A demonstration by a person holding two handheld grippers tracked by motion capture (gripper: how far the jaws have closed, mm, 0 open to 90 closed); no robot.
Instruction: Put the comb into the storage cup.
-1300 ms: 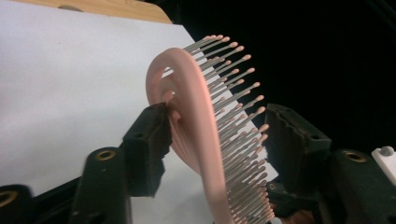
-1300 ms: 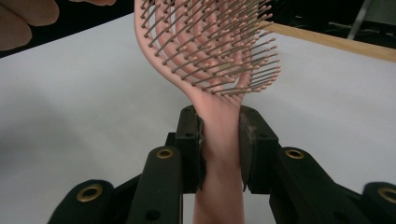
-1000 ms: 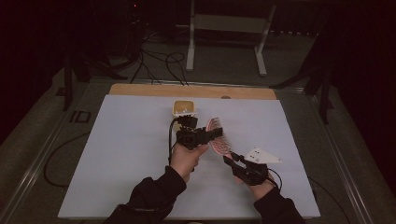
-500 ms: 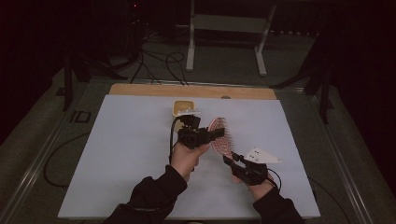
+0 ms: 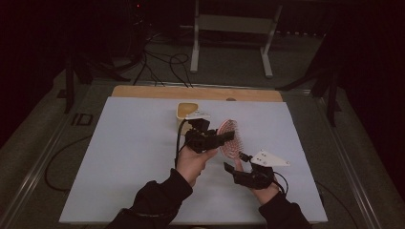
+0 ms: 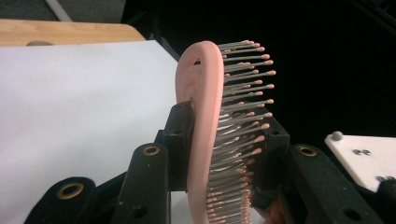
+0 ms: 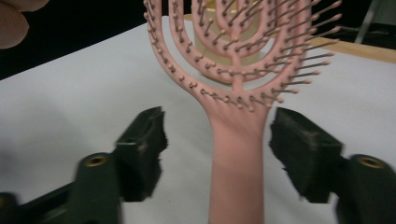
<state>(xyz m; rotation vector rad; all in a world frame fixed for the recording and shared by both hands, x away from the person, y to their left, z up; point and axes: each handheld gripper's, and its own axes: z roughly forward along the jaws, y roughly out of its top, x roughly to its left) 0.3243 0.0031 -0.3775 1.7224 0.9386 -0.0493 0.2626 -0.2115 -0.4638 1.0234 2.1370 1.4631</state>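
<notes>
While the left tongs (image 6: 219,154) pinch the pink brush (image 6: 205,116) by its head above the bench (image 5: 124,157), the right tongs (image 7: 217,154) have just spread – the handle sits between them, untouched – and its lower end is cut off in the right gripper view

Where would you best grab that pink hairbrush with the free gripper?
Probably by the smooth handle, coming from below with one jaw either side. The hairbrush stands upright, its head clamped in the left gripper; the right gripper stands open beside the handle.
</notes>
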